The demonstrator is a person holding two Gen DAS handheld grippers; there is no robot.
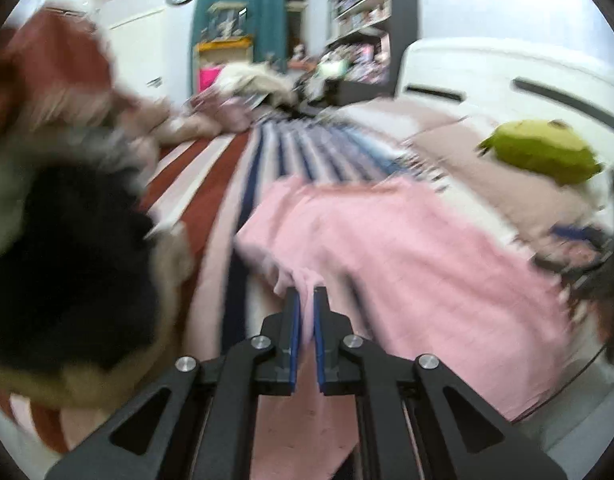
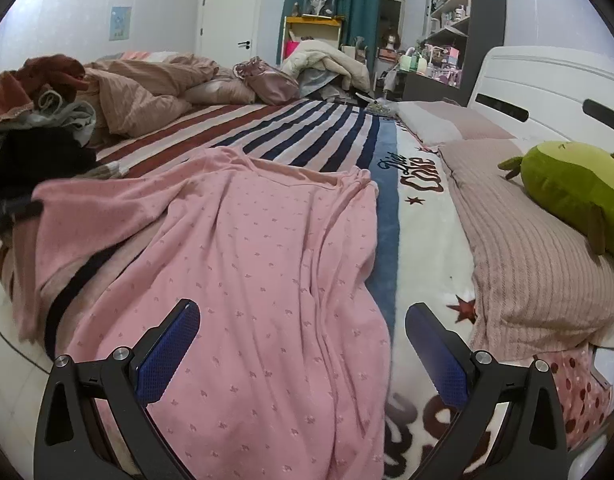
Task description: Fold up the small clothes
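Pink dotted knit garment (image 2: pixel 243 264), long axis running away up the striped bed (image 2: pixel 307 128): left gripper (image 1: pixel 305 292) pinching its near-left edge; right gripper (image 2: pixel 303 320) spread wide, directly above its near hem.

Both tools look alike: the left gripper (image 1: pixel 306 294) and right gripper (image 2: pixel 303 314) have matte black angular linkage arms with triangular cut-outs. Round silver screws (image 1: pixel 186 364) cap the joints behind the fingers. The fingers (image 2: pixel 169 350) carry blue pads with a fine grid texture.
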